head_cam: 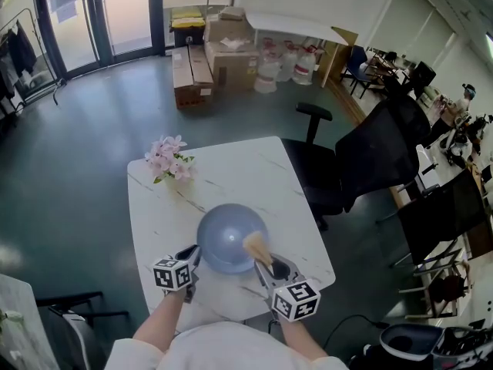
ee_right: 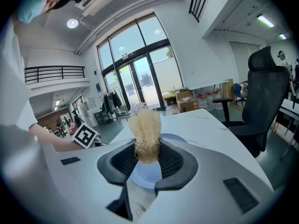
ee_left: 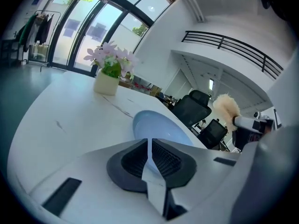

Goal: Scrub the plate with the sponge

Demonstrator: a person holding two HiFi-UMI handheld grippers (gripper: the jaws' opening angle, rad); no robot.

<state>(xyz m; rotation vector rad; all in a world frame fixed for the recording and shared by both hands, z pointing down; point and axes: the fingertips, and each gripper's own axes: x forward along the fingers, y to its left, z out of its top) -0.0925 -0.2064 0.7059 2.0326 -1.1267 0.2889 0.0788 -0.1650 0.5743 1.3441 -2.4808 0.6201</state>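
Observation:
A round blue plate (head_cam: 223, 237) lies on the white marble table (head_cam: 231, 168) near its front edge. My left gripper (head_cam: 192, 259) is at the plate's left edge; in the left gripper view its jaws (ee_left: 149, 157) are shut, with the thin rim of the plate (ee_left: 159, 127) pinched between the pads. My right gripper (head_cam: 266, 262) is shut on a tan fibrous sponge (head_cam: 256, 247), holding it upright over the right part of the plate. In the right gripper view the sponge (ee_right: 145, 134) sticks up from between the pads (ee_right: 147, 160), and the plate (ee_right: 176, 139) shows beneath and beyond it.
A small pot of pink flowers (head_cam: 169, 160) stands at the table's far left corner and shows in the left gripper view (ee_left: 110, 73). Black office chairs (head_cam: 347, 168) stand close to the table's right side. Cardboard boxes (head_cam: 208, 60) are stacked far across the floor.

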